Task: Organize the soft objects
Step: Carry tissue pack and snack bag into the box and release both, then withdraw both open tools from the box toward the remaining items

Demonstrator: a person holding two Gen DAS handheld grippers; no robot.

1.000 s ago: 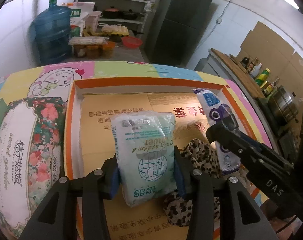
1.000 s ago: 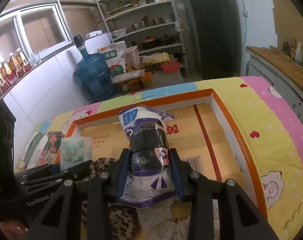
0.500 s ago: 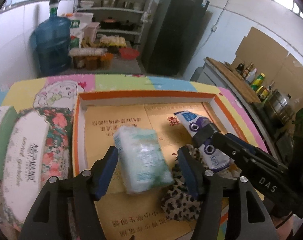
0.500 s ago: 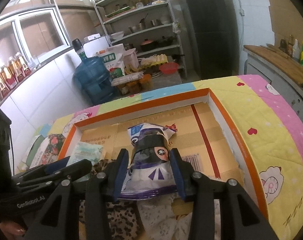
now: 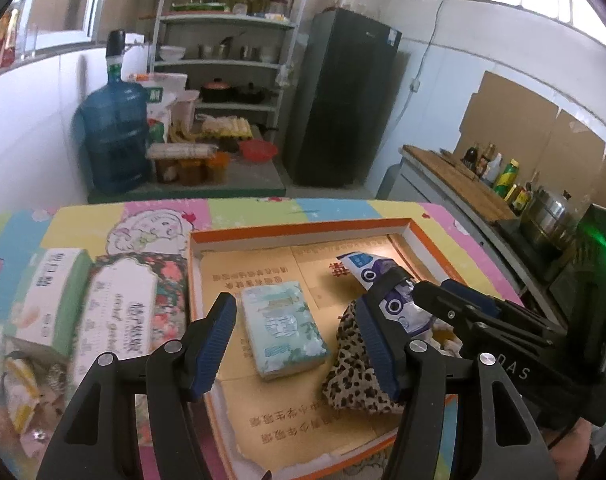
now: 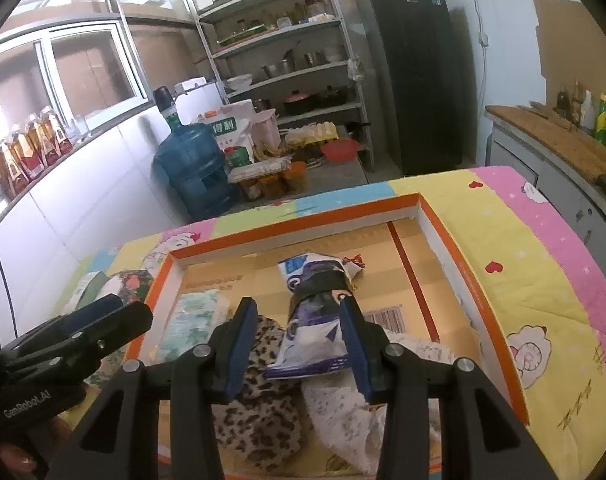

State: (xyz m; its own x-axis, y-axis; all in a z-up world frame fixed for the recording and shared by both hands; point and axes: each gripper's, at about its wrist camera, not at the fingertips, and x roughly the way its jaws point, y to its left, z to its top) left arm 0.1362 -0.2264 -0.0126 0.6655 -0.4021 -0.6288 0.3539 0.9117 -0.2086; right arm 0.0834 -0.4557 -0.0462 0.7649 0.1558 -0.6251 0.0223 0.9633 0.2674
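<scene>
A green tissue pack (image 5: 283, 330) lies flat in the orange-rimmed cardboard box (image 5: 303, 227). My left gripper (image 5: 299, 340) is open and empty, raised just above and behind the pack. A purple and white packet (image 6: 317, 320) rests in the box on a leopard-print cloth (image 6: 259, 412) and a white lace cloth (image 6: 343, 412). My right gripper (image 6: 299, 340) is open with its jaws wide on either side of the packet. The tissue pack also shows in the right wrist view (image 6: 193, 322), and the packet in the left wrist view (image 5: 377, 276).
Floral tissue packs (image 5: 119, 320) and a green box (image 5: 53, 292) lie left of the cardboard box on the colourful quilted cover (image 6: 543, 264). The box rim (image 6: 475, 288) stands up around the items. Shelves, a water jug and a fridge stand beyond the table.
My left gripper let go of the tissue pack, which now lies flat in the box, and drew back. My right gripper lowered the packet onto the cloths and opened.
</scene>
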